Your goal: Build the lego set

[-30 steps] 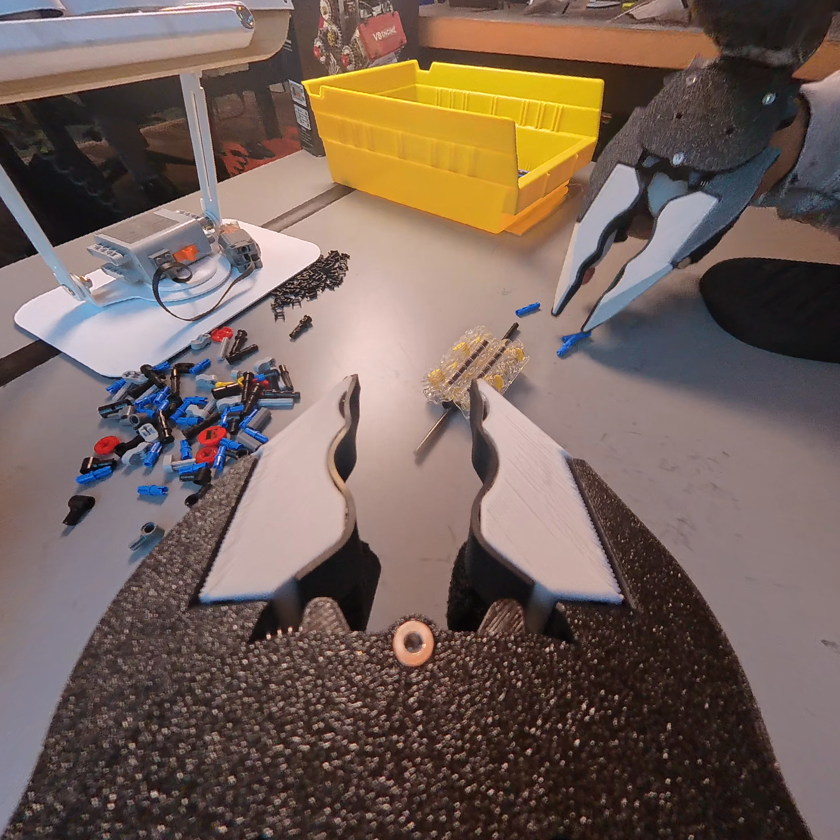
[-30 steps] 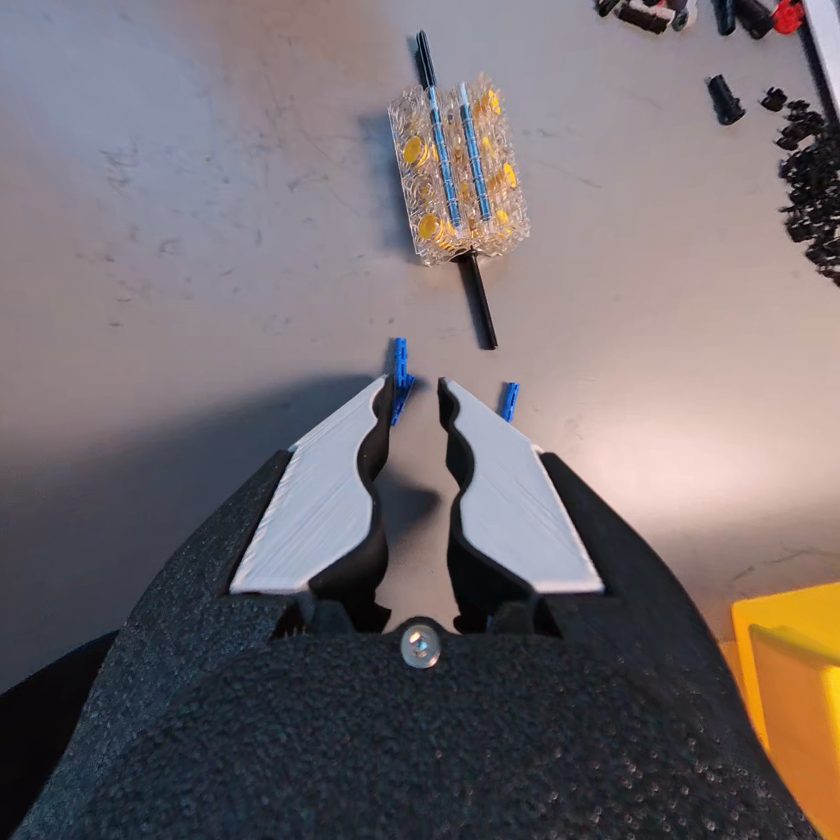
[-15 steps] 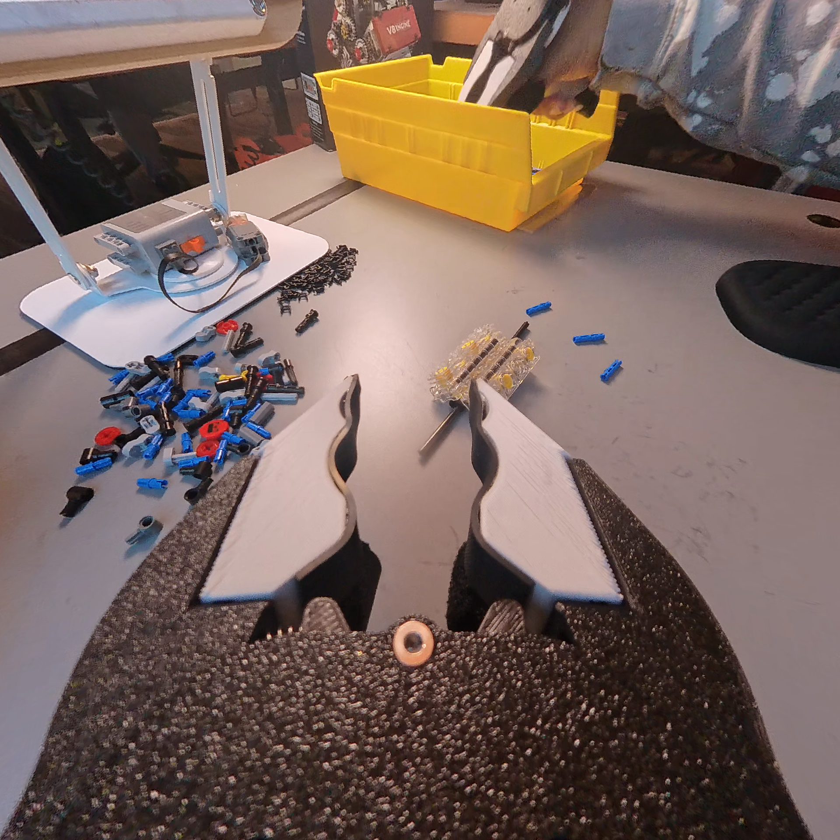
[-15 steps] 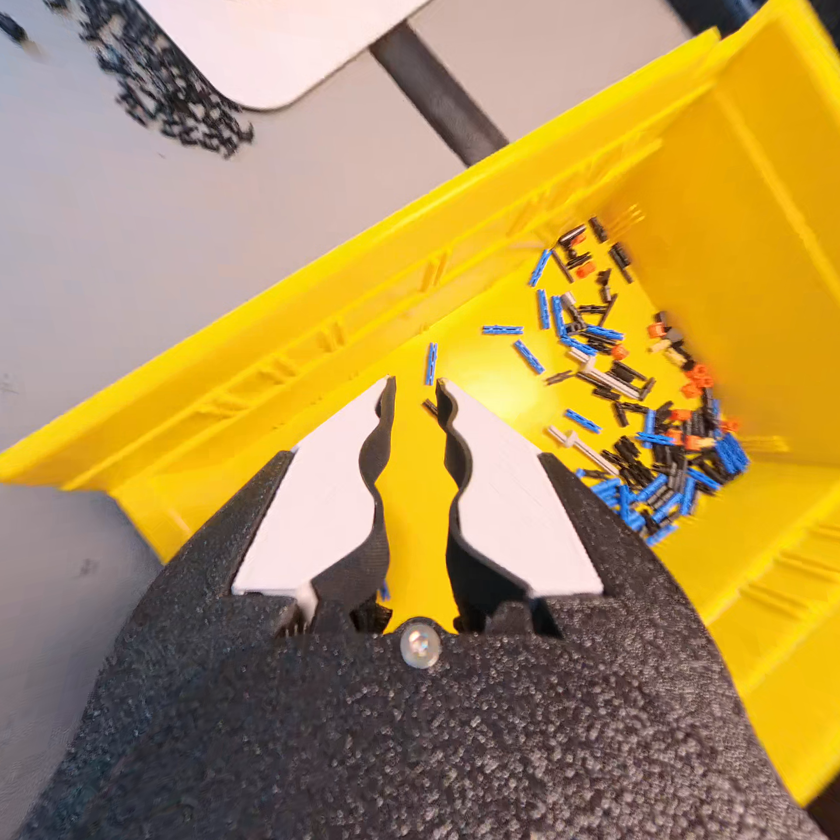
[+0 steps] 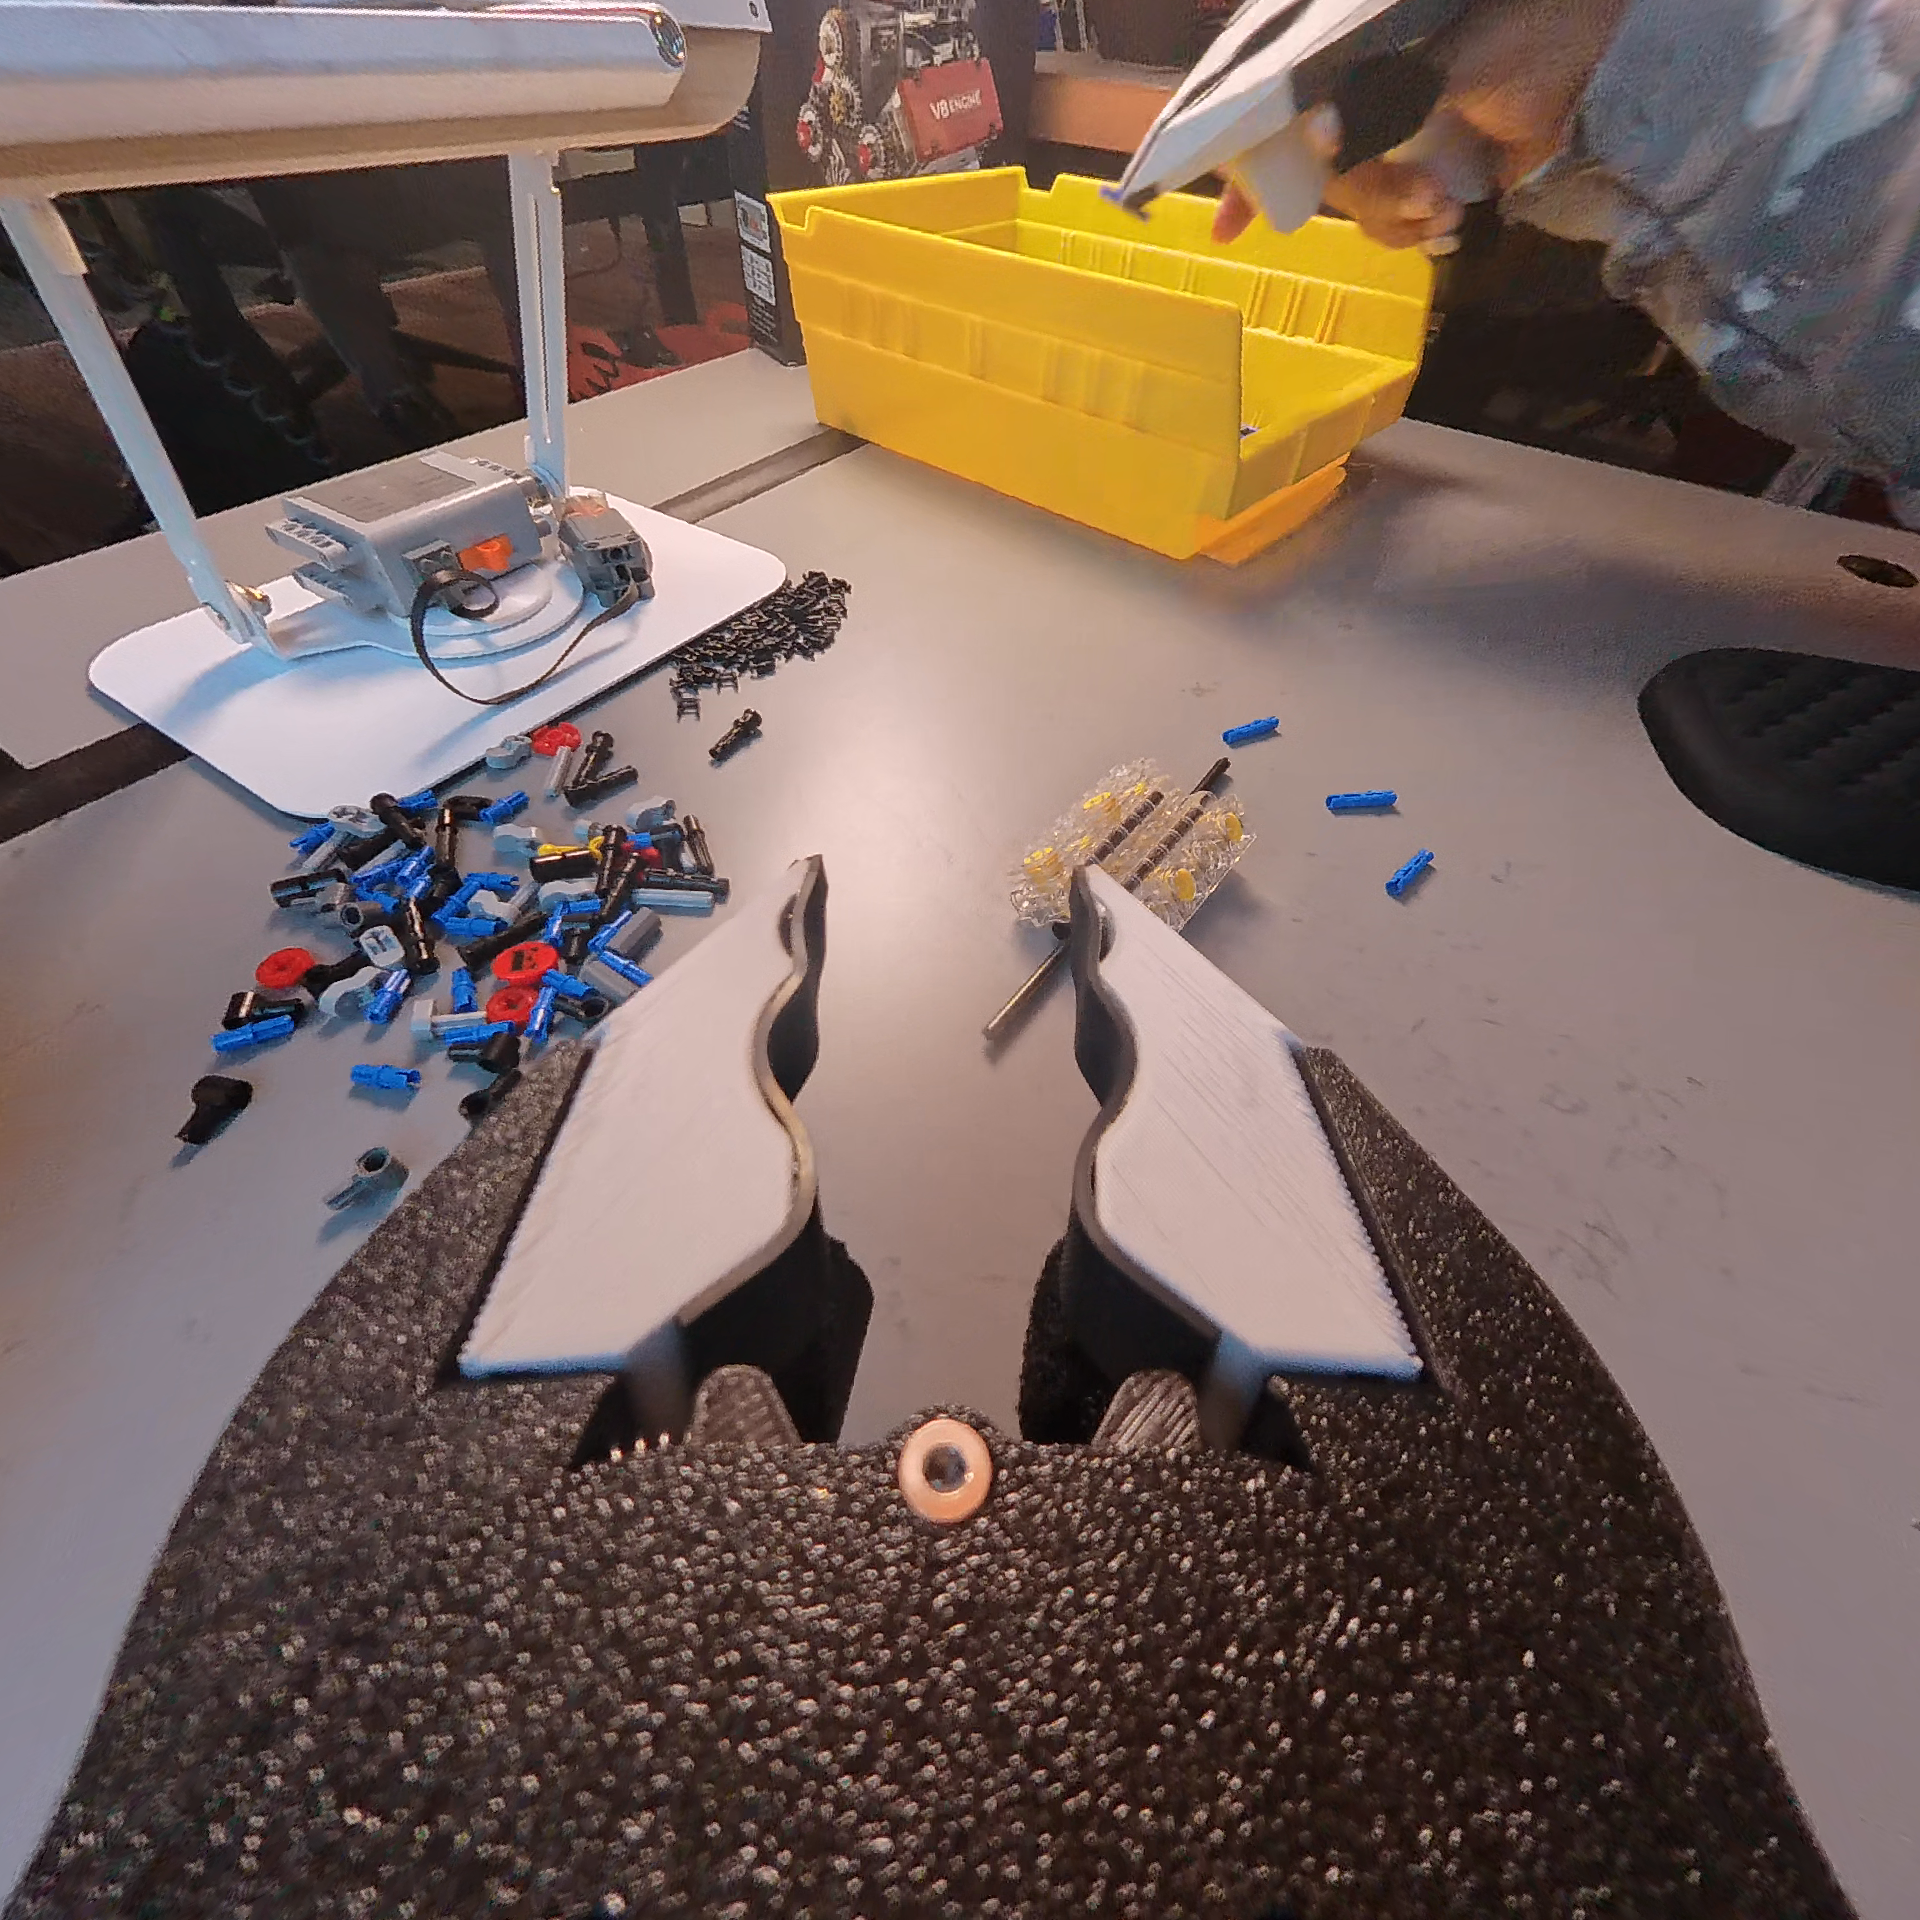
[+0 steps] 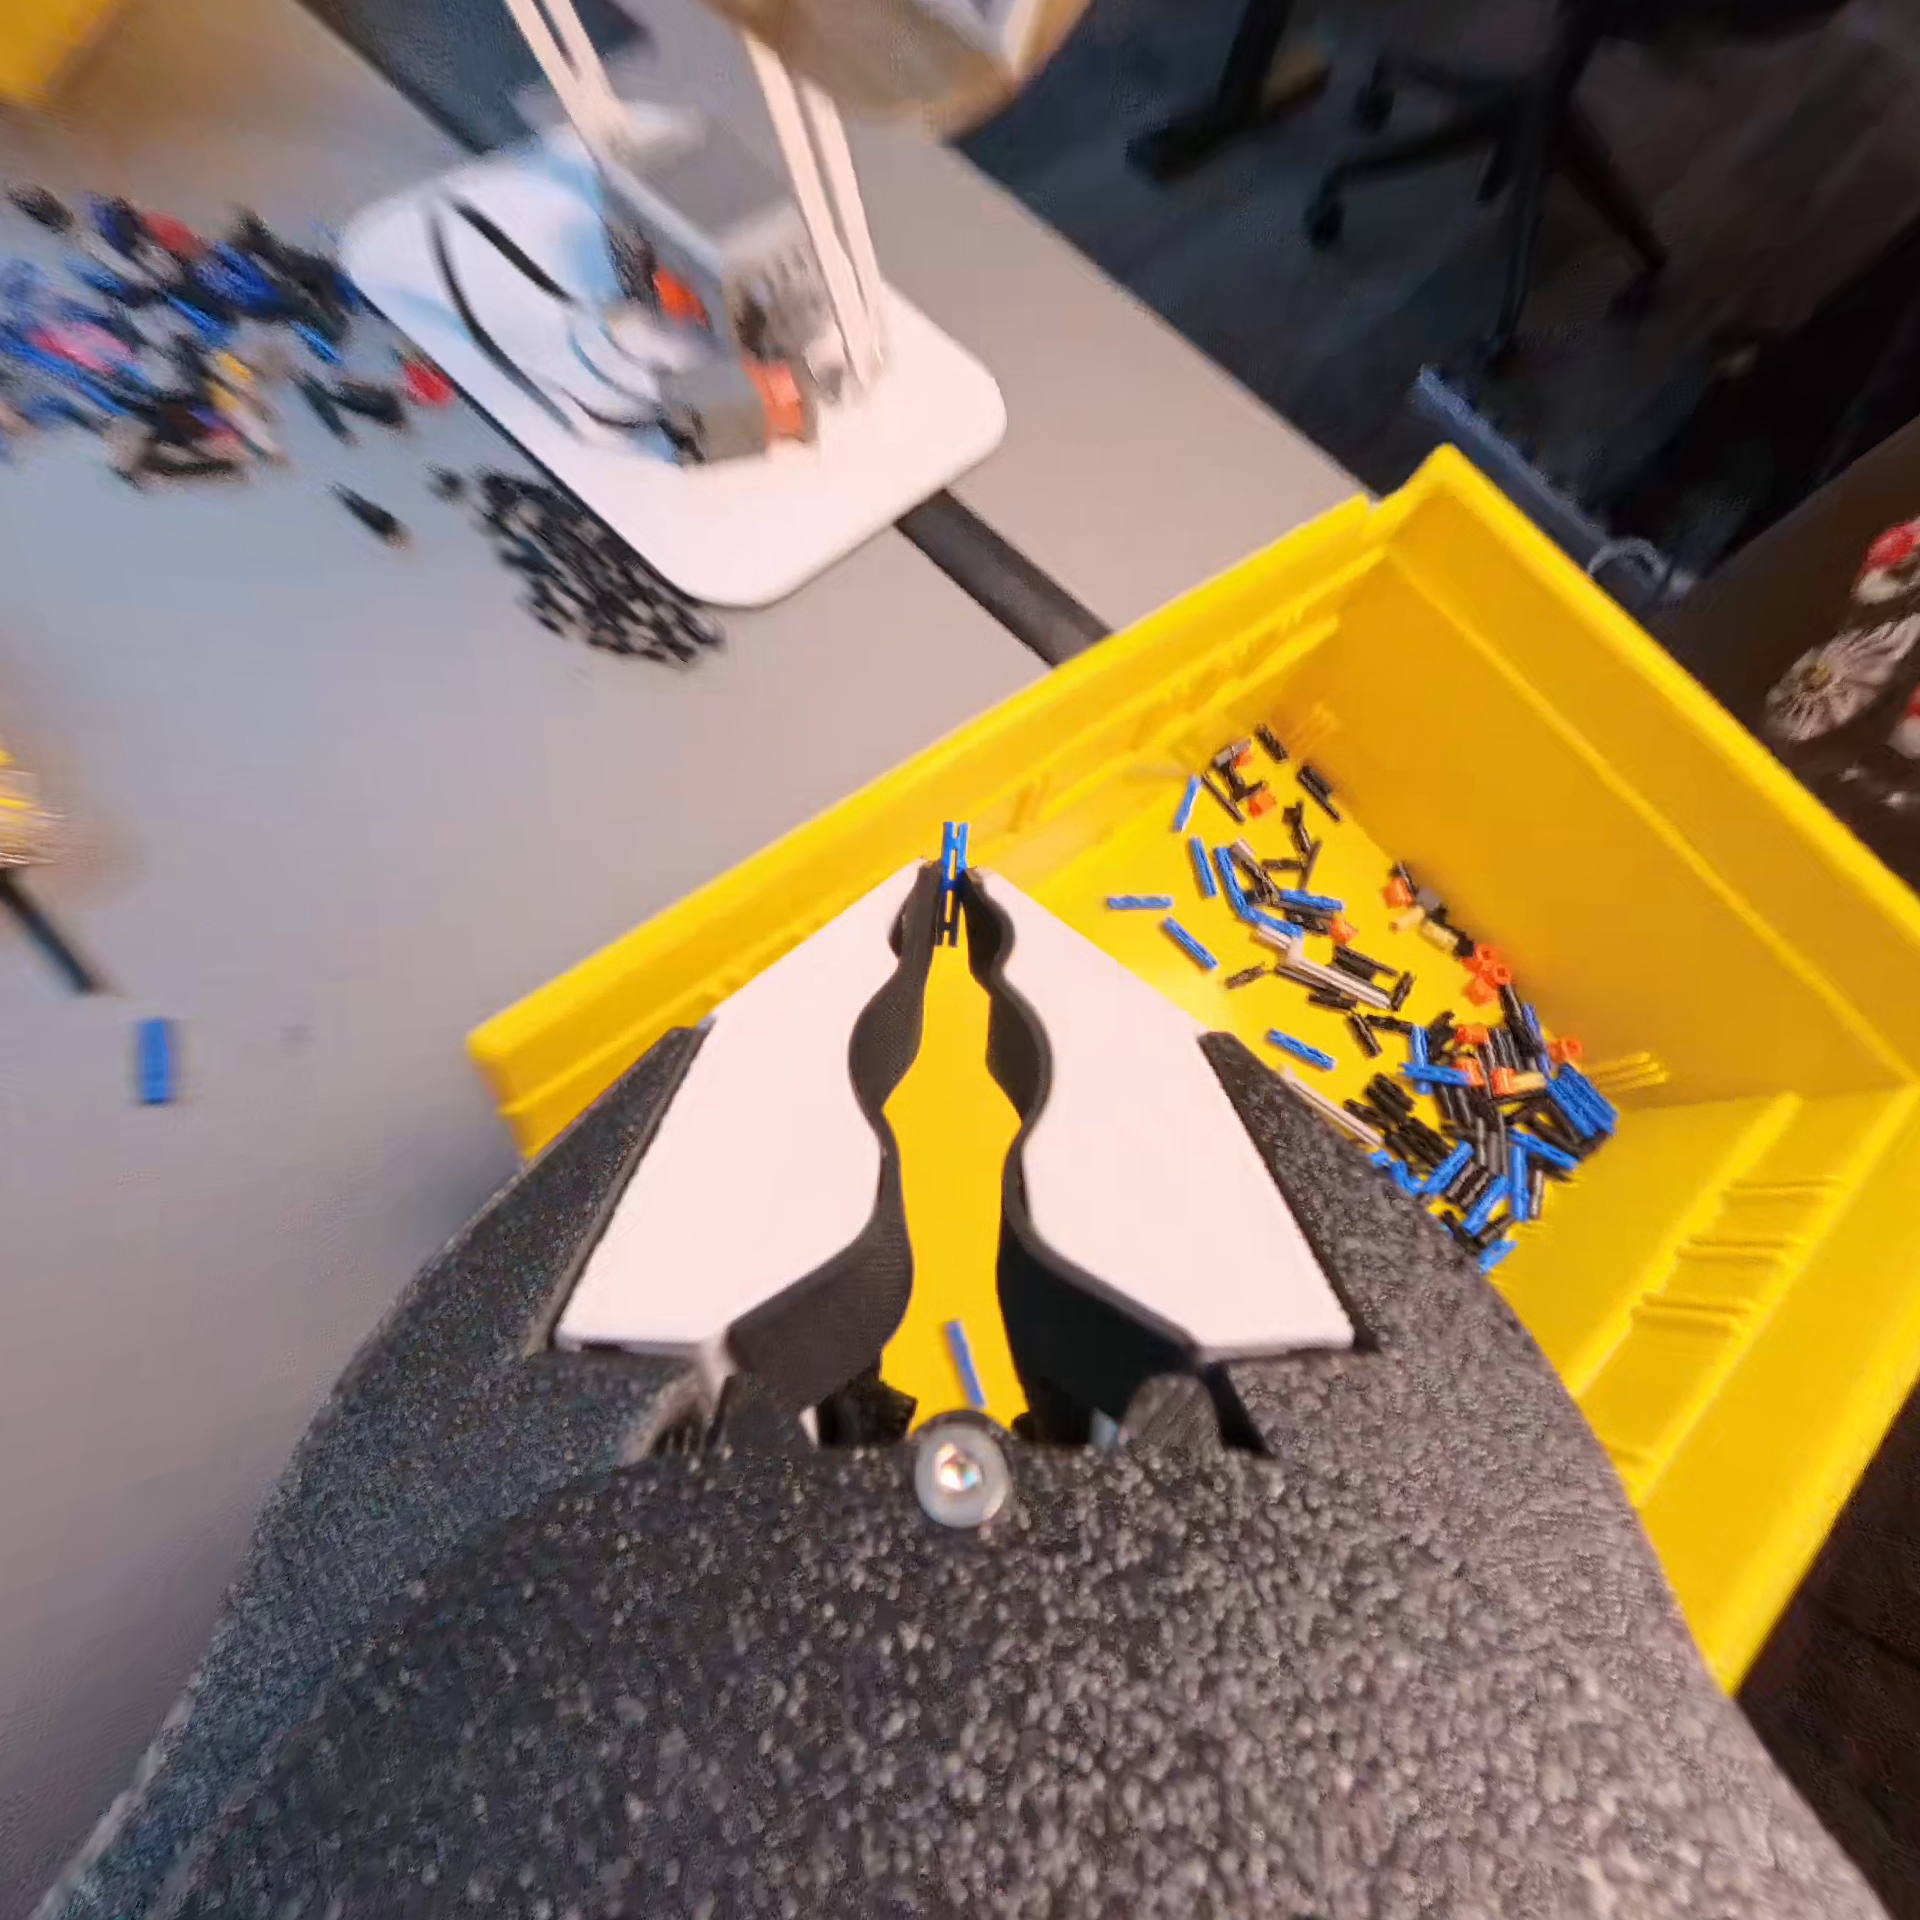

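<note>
The right hand-held gripper pinches a blue pin over the yellow bin rim, frame centre. The left hand-held gripper gapes wide, empty, above bare bench, lower centre.

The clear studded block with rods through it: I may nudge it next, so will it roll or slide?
The clear block looks flat-sided, so it probably slides. Its black rod sticks out and may pivot it. Likely light.

The left gripper hangs low and near, jaws spread wide, holding nothing. The right gripper is raised far right, tips pinched together, apparently on something small; its hand is blurred.
</note>
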A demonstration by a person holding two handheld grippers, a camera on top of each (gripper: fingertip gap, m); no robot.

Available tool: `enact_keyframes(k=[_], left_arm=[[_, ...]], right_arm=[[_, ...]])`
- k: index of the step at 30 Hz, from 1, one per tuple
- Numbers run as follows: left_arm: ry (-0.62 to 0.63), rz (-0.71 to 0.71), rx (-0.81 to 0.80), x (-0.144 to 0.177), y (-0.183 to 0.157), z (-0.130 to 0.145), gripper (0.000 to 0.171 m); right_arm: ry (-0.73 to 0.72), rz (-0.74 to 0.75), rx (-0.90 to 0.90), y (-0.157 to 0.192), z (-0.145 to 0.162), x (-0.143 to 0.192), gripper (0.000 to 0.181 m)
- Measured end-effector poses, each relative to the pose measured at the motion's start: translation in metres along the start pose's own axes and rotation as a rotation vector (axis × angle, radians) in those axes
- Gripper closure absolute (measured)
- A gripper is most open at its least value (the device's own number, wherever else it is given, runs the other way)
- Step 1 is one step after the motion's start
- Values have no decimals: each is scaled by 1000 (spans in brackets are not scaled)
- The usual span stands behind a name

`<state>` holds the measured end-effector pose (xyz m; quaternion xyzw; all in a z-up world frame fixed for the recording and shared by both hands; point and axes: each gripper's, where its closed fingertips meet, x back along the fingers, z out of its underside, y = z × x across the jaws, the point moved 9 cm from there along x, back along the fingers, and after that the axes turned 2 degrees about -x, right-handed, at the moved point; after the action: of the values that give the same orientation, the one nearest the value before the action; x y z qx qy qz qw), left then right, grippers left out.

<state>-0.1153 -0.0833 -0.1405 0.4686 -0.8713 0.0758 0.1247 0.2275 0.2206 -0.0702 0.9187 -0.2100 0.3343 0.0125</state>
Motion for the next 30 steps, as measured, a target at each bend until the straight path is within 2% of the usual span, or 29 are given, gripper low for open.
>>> enact_keyframes(k=[3,5,9,14,15,18,21,26,30], left_arm=[[-5,-35,14,1,4,-1,126],[2,-80,15,0,6,-2,126],[13,-159,-19,-1,7,-3,126],[-10,-206,-21,7,6,-8,126],[-18,-212,-20,9,6,-9,126],[-39,-218,-15,11,5,-13,126],[-43,-225,-20,10,4,-13,126],[-56,-262,-4,12,11,-11,126],[-56,-270,16,12,16,-7,126]], right_arm=[[-170,-129,47,64,-3,49,179],[-103,-215,100,114,16,49,179],[55,-308,158,189,66,20,178],[191,-222,255,212,92,-2,177],[157,-222,255,213,90,-3,178],[182,-240,235,211,88,-4,170],[102,-232,226,206,71,2,160],[-312,-135,129,195,-3,14,157],[-553,-48,135,188,-63,-3,158]])
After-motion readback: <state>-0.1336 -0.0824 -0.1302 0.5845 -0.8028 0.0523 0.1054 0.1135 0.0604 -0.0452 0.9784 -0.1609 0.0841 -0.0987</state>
